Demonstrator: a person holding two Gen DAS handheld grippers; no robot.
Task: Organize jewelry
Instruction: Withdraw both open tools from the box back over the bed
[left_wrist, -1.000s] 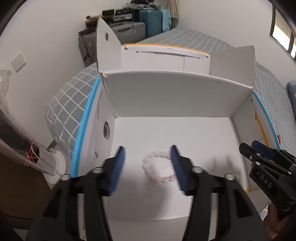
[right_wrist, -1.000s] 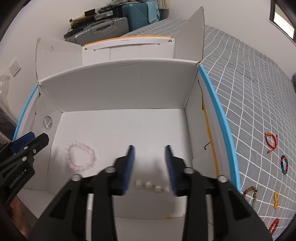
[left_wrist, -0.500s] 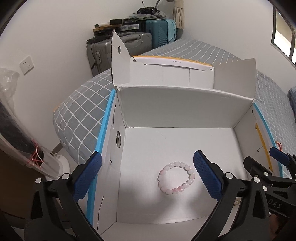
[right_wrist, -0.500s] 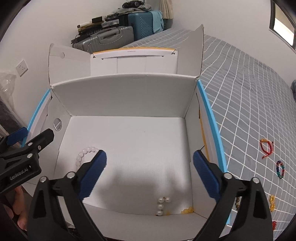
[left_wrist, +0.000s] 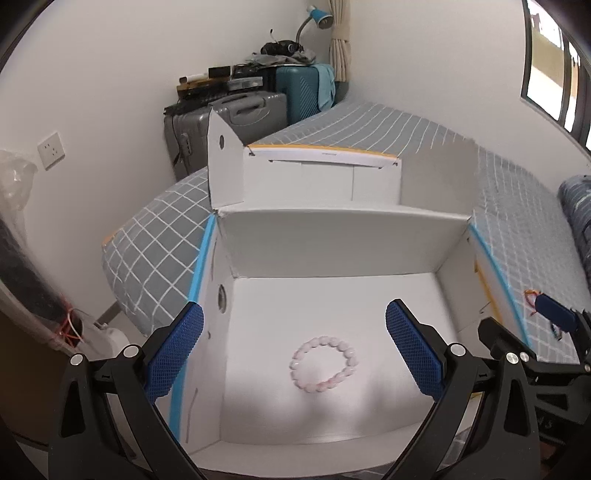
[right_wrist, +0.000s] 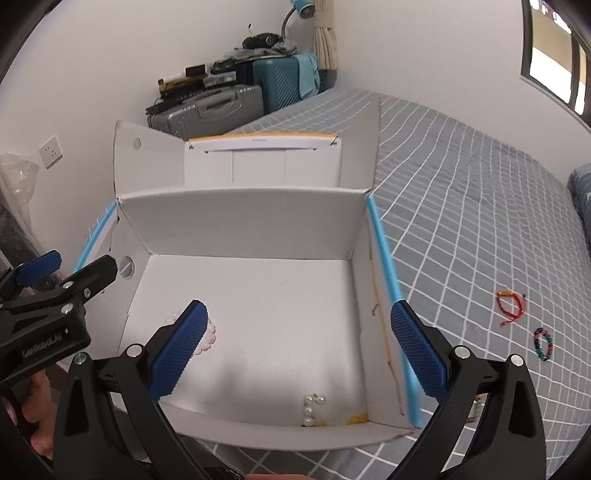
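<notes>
Pink bead bracelet (left_wrist: 325, 363) lies flat on the white floor of the open box (left_wrist: 332, 240), a closed ring of pale round beads; left gripper (left_wrist: 293, 350) hangs above it tilted down, jaws just opened and spread wide, nothing between them. Right gripper (right_wrist: 299, 352) likewise angled down over the box, jaws just opened wide and empty, with a pearl piece (right_wrist: 312, 406) below by the near wall. Box walls stand on all sides, top open; two more bracelets (right_wrist: 511, 302) lie on the checked bed (right_wrist: 480, 221) to the right.
</notes>
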